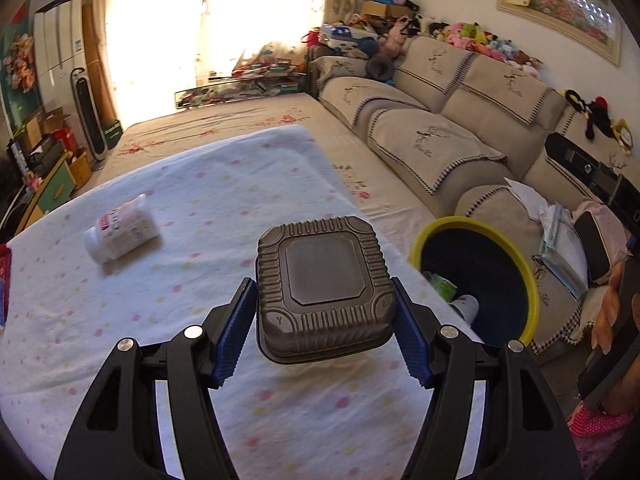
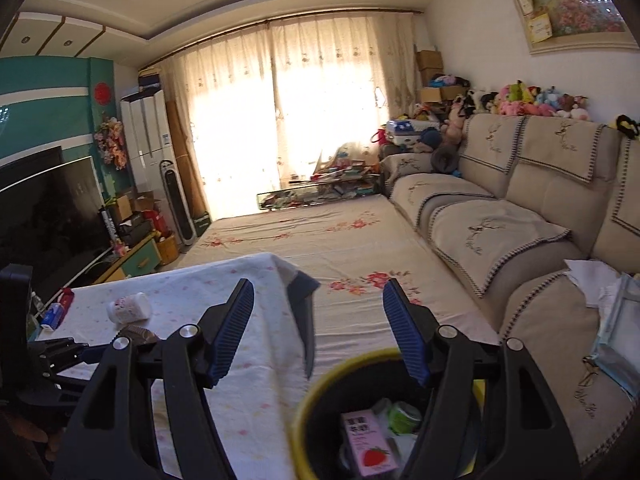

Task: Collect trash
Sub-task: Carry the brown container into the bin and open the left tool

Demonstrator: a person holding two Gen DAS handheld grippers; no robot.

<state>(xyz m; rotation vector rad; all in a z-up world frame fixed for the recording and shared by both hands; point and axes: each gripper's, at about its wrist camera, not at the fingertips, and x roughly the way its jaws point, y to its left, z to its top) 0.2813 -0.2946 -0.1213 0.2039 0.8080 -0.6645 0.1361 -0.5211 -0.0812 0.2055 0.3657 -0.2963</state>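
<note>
Trash tray [image 1: 326,288], light stiff ribbed plastic, sits clamped by its sides in my left gripper [image 1: 326,330] jaws; right gripper [image 2: 318,328] jaws gape empty over the bin [image 2: 304,412].

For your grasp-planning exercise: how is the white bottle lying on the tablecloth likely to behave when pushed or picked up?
The white bottle lies on its side, so a push would probably roll it across the tablecloth. It looks like light plastic, probably easy to lift. Its rounded, labelled body may slip between flat pads.

Daylight blows out the curtained window [image 2: 304,120]; fisheye edges bend and darken, near objects slightly blurred.
</note>
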